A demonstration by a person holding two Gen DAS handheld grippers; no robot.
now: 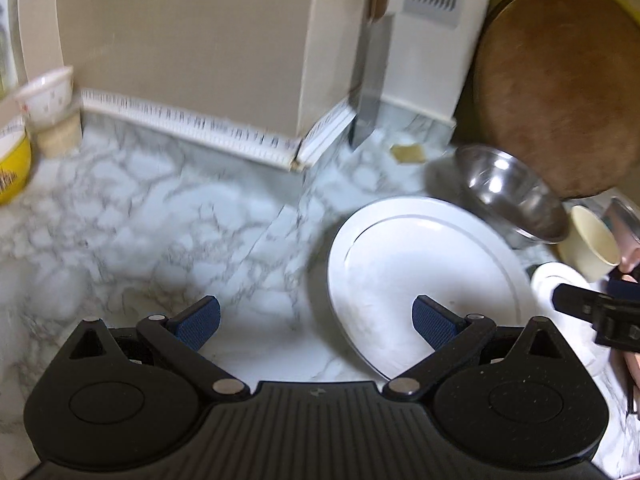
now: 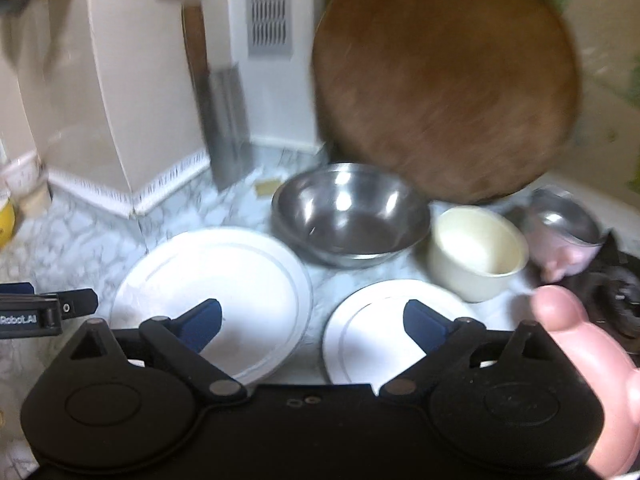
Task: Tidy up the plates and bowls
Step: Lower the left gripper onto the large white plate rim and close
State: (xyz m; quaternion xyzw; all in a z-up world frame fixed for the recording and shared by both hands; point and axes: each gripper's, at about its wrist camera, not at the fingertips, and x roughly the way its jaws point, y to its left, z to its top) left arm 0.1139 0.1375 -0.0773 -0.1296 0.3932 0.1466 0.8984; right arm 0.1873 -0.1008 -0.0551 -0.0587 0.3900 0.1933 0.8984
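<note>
here both tools gape empty: left tool (image 1: 316,322) beside large plate (image 1: 424,276), right tool (image 2: 312,326) between plates.

A home kitchen: beside the steel bowl (image 2: 350,216) on the marble-patterned desk (image 1: 140,208) lie white plates (image 2: 212,300), with a round wooden chopping board (image 2: 444,84) and cleaver (image 2: 228,120) leaning behind it.

Right gripper (image 2: 312,322) spread wide, blue pads apart, nothing between them, above marble-pattern countertop (image 2: 80,236). Large white round plate (image 2: 240,280) left, smaller white round plate (image 2: 372,320) just beside it on right. Behind: shiny steel bowl (image 2: 350,216), cream ceramic bowl (image 2: 478,250), small steel bowl with pink base (image 2: 564,232). Round brown wooden board (image 2: 444,80) leans upright. Left gripper (image 2: 48,310) tip at left edge. View blurred.
</note>
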